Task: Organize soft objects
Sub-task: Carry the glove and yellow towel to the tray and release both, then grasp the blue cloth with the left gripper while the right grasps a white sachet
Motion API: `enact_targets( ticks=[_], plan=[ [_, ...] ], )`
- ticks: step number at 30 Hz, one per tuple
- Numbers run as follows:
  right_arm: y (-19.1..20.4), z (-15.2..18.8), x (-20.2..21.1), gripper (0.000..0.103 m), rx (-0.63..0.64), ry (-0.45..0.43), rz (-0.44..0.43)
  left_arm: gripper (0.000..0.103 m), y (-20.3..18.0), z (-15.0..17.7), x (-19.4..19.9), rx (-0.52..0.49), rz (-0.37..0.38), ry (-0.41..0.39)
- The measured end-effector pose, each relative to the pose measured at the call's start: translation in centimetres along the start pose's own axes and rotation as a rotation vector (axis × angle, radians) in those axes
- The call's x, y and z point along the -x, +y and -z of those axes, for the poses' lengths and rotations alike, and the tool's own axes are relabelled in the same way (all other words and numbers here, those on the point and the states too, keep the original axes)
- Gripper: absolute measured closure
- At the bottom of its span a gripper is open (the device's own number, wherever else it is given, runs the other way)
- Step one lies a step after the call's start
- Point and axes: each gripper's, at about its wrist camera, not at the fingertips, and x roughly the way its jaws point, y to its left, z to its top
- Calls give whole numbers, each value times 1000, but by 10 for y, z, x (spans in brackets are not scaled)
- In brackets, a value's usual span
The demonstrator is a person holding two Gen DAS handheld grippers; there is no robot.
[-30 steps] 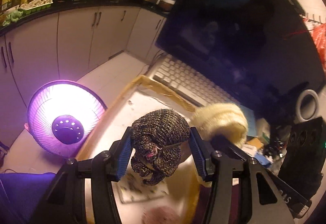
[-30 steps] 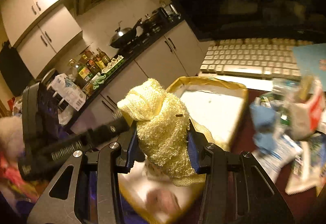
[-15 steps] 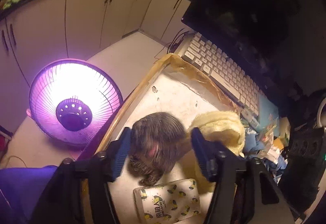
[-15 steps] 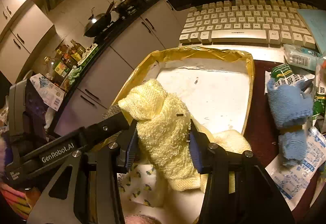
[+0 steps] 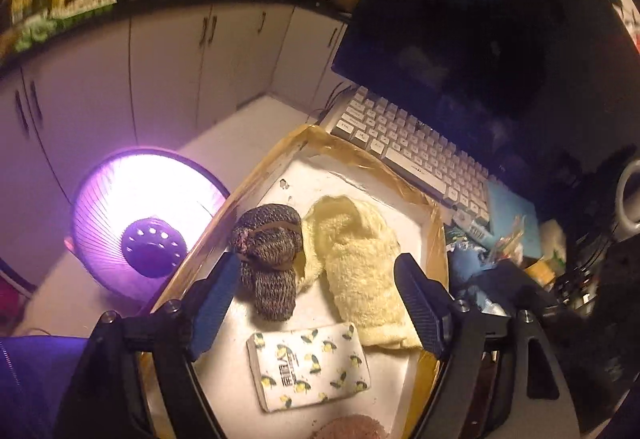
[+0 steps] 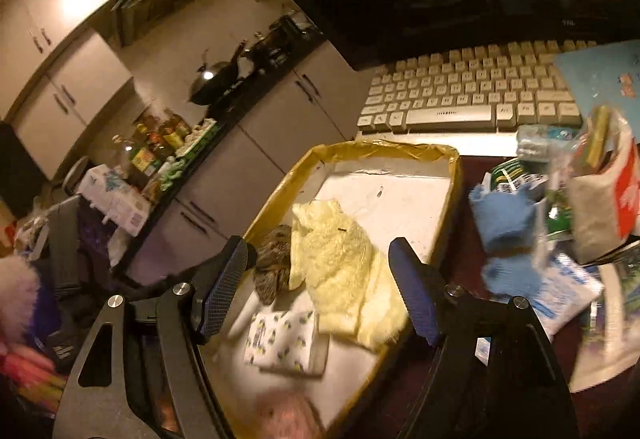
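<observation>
A brown knitted bundle (image 5: 270,259) lies in the yellow-rimmed box (image 5: 360,155), beside a pale yellow fluffy cloth (image 5: 360,259). My left gripper (image 5: 320,311) hangs over them, jaws opening, pads clear of both. In the right wrist view the yellow cloth (image 6: 340,263) lies in the box (image 6: 380,151) with the brown bundle (image 6: 274,259) to its left. My right gripper (image 6: 320,291) is above the cloth, jaws opening wide, touching nothing. A lemon-print packet (image 5: 308,367) lies at the box's near end, with a pinkish soft thing (image 5: 352,429) at the frame's bottom edge.
A white keyboard (image 5: 412,151) and dark monitor (image 5: 480,19) stand behind the box. A glowing purple heater (image 5: 144,223) is on the floor to the left. A blue cloth (image 6: 504,231) and packets (image 6: 592,207) crowd the dark table to the right.
Both grippers have let go: the brown bundle and the yellow cloth, gripped a second ago, now lie in the box. Both pairs of jaws have spread and drawn back.
</observation>
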Motion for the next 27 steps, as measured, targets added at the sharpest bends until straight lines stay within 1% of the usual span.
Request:
enact_targets(
  ticks=[1, 2, 3, 4, 5, 6, 8, 10, 11, 13, 15, 18, 19, 20, 22, 23, 24, 27],
  plan=[
    [-5, 0, 8, 29, -17, -1, -33, 24, -2, 3, 4, 23, -6, -5],
    [-10, 0, 18, 29, -32, 0, -75, 24, -4, 5, 10, 45, 25, -27],
    [-16, 0, 27, 29, -41, -5, -87, 24, -8, 6, 13, 46, 47, -37],
    [-22, 0, 38, 29, -49, -21, -78, 24, -18, 8, 17, 24, 63, -39],
    [-28, 0, 47, 29, -59, -37, -63, 24, -24, 8, 17, 4, 64, -34],
    [-35, 0, 58, 29, -69, -51, -44, 24, -39, 9, 16, -41, 63, -16],
    [-52, -2, 77, 29, -89, -78, 3, 24, -58, 12, 12, -82, 79, 7],
    [-70, -2, 94, 29, -120, -105, 69, 24, -81, 14, 3, -126, 118, 43],
    [-79, -2, 102, 29, -143, -123, 90, 24, -89, 16, -1, -143, 126, 57],
    [-97, -1, 111, 30, -189, -128, 117, 24, -108, 17, -13, -177, 152, 81],
    [-112, 2, 114, 34, -242, -117, 124, 24, -126, 17, -27, -208, 168, 122],
    [-131, 8, 116, 45, -314, -112, 148, 24, -148, 20, -42, -258, 153, 155],
    [-135, 9, 115, 46, -343, -111, 161, 24, -153, 20, -49, -273, 138, 168],
    [-139, 10, 115, 46, -362, -111, 167, 24, -156, 21, -54, -284, 129, 178],
    [-142, 7, 114, 54, -372, -106, 183, 25, -163, 21, -66, -301, 118, 195],
    [-144, 6, 113, 54, -383, -108, 202, 30, -164, 21, -70, -302, 115, 200],
    [-145, 4, 111, 54, -395, -108, 221, 33, -164, 20, -75, -306, 110, 209],
    [-156, -1, 107, 54, -442, -110, 272, 34, -164, 17, -84, -306, 91, 225]
  ],
)
